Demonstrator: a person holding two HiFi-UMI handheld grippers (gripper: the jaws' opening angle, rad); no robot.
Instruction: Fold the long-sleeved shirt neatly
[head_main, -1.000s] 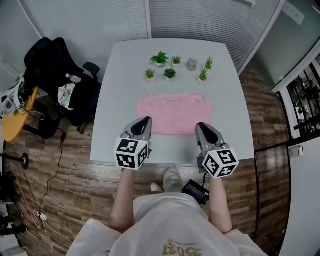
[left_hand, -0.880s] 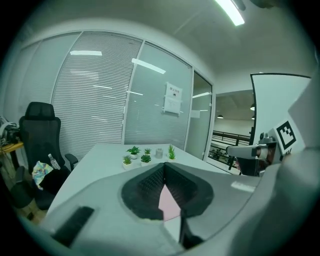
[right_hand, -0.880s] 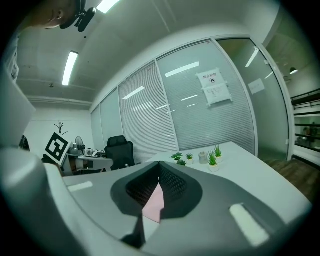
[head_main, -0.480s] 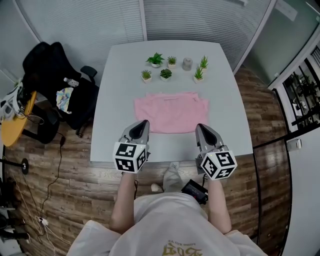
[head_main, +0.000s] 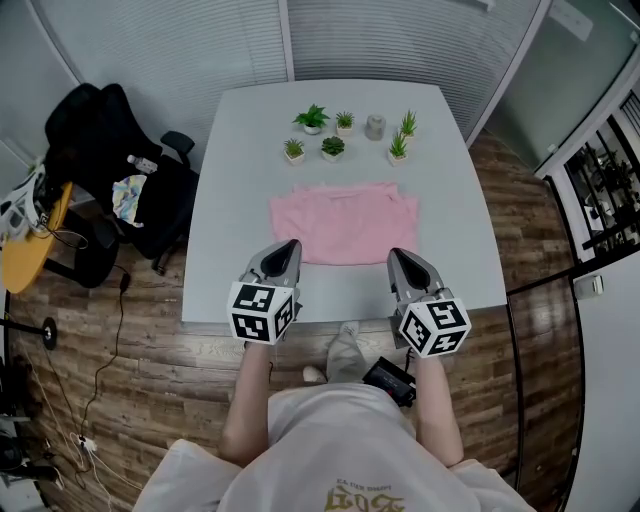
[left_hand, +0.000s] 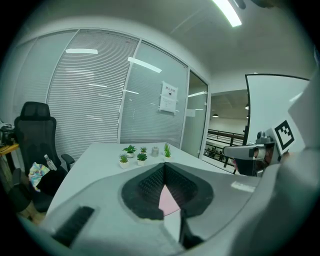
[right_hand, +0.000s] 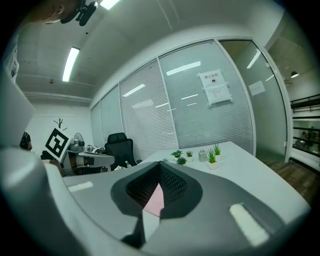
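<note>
The pink long-sleeved shirt (head_main: 345, 224) lies folded into a flat rectangle in the middle of the white table (head_main: 230, 160). My left gripper (head_main: 290, 244) hovers just short of the shirt's near left corner, jaws shut and empty. At the near right corner my right gripper (head_main: 395, 254) hangs the same way, shut with nothing held. In the left gripper view the left gripper (left_hand: 163, 167) has its tips together, and a sliver of the pink shirt (left_hand: 168, 200) shows through the gap behind them. The right gripper view shows the right gripper (right_hand: 160, 166) with tips meeting above the pink shirt (right_hand: 156, 199).
Several small potted plants (head_main: 312, 118) and a grey cup (head_main: 375, 126) stand in a row at the table's far side. A black office chair (head_main: 110, 165) with clutter stands left of the table. A glass partition with blinds runs behind it. Wooden floor surrounds the table.
Both grippers' jaws have closed from slightly apart to shut, empty. The view shifted a little; the shirt has not moved.
</note>
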